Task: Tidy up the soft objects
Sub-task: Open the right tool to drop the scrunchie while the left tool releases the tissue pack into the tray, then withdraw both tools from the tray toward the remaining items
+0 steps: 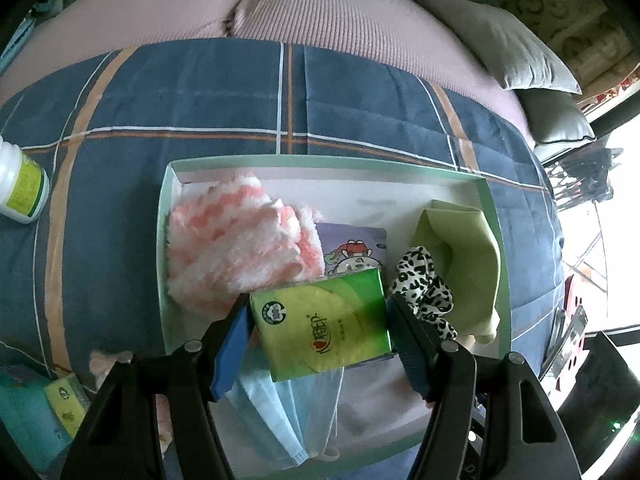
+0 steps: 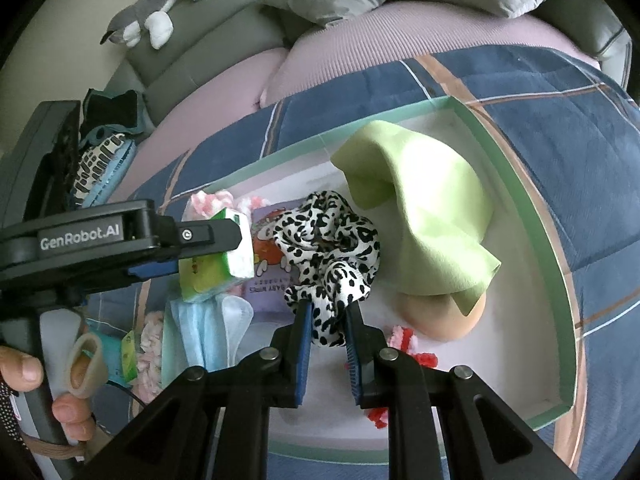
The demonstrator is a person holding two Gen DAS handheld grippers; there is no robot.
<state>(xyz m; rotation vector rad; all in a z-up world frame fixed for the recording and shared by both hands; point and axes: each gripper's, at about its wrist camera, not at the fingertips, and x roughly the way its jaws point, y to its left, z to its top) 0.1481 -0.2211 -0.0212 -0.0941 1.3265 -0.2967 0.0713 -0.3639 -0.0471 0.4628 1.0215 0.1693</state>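
A shallow white box with a mint-green rim [image 1: 496,216] [image 2: 556,280] lies on the bed. My left gripper [image 1: 320,320] is shut on a green tissue pack [image 1: 324,320] [image 2: 216,264] over the box's near side. My right gripper [image 2: 328,320] is shut on a black-and-white leopard-print scarf [image 2: 332,248] [image 1: 424,292] in the middle of the box. In the box lie a pink-and-white fluffy cloth [image 1: 236,240], a light-green cloth [image 1: 464,256] [image 2: 432,216], a purple wipes pack [image 1: 356,248] and a blue face mask [image 1: 292,412] [image 2: 200,332].
The box sits on a blue plaid quilt [image 1: 200,92] with pink bedding [image 1: 320,12] and grey pillows [image 1: 500,40] behind. A white bottle [image 1: 20,188] lies at the left. A peach-coloured round object [image 2: 440,316] sits under the green cloth. A grey plush toy [image 2: 156,4] rests on the headboard.
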